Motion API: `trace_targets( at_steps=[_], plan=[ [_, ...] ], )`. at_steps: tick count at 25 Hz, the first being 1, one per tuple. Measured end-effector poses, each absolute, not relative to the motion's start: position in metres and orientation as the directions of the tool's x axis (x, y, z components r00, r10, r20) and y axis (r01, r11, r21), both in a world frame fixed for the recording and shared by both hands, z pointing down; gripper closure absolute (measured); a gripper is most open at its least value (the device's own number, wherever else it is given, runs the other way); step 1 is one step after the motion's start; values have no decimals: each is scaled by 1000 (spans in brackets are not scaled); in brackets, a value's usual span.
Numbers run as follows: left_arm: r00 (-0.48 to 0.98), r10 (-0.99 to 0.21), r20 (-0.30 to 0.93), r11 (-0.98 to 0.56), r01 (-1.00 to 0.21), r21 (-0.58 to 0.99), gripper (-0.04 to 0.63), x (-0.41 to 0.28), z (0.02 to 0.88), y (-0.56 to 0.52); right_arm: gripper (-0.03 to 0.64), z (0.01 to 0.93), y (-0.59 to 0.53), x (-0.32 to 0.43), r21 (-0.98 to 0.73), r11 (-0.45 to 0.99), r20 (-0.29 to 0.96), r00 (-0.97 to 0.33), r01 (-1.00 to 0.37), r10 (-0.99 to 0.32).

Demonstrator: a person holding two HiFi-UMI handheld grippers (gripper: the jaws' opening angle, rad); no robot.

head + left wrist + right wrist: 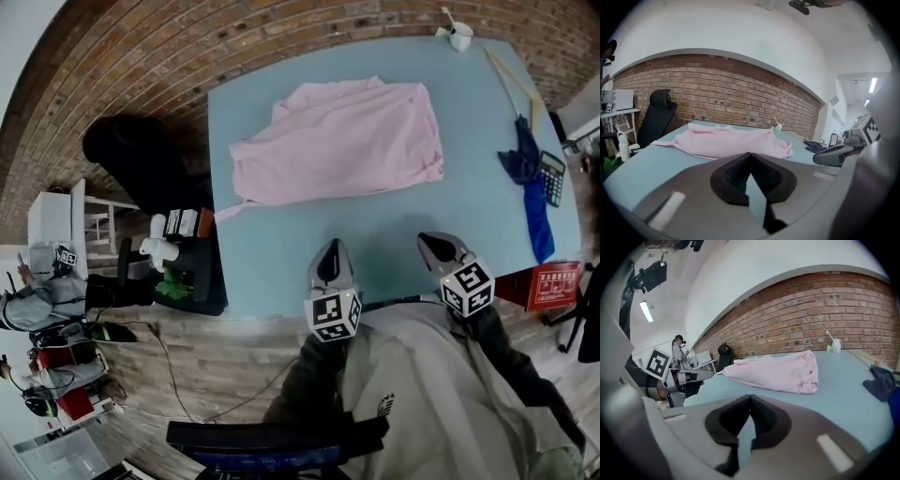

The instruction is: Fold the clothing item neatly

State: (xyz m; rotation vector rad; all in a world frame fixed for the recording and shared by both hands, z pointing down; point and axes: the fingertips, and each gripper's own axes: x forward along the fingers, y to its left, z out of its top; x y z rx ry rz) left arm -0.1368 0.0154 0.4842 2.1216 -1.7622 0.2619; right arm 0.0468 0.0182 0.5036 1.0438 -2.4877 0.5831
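A pink garment point(342, 141) lies folded in a rough rectangle on the far half of the light blue table point(281, 262); it also shows in the left gripper view as the pink garment point(731, 140) and in the right gripper view as the pink garment point(780, 371). My left gripper point(331, 251) hangs over the table's near edge, shut and empty. My right gripper point(434, 242) is beside it, also shut and empty. Both are well short of the garment and touch nothing.
A white cup point(460, 36) stands at the far right corner. A dark blue cloth point(530, 187) and a calculator point(552, 178) lie along the right edge, with a wooden stick point(511, 75) behind them. A black office chair point(141, 155) stands left of the table.
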Motion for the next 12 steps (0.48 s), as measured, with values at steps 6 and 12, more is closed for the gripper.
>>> trace_targets(
  at_steps=[6,12],
  plan=[
    [164,-917,363,-110,-980,165,588,-119,485,41,615,505,31,84,-217,626,484,-640,-749,-597],
    [137,-918,372,-74,-981,178,588,-118,491,52,615,508,42,89,-200,652,496,-649,-732,-577]
  ],
)
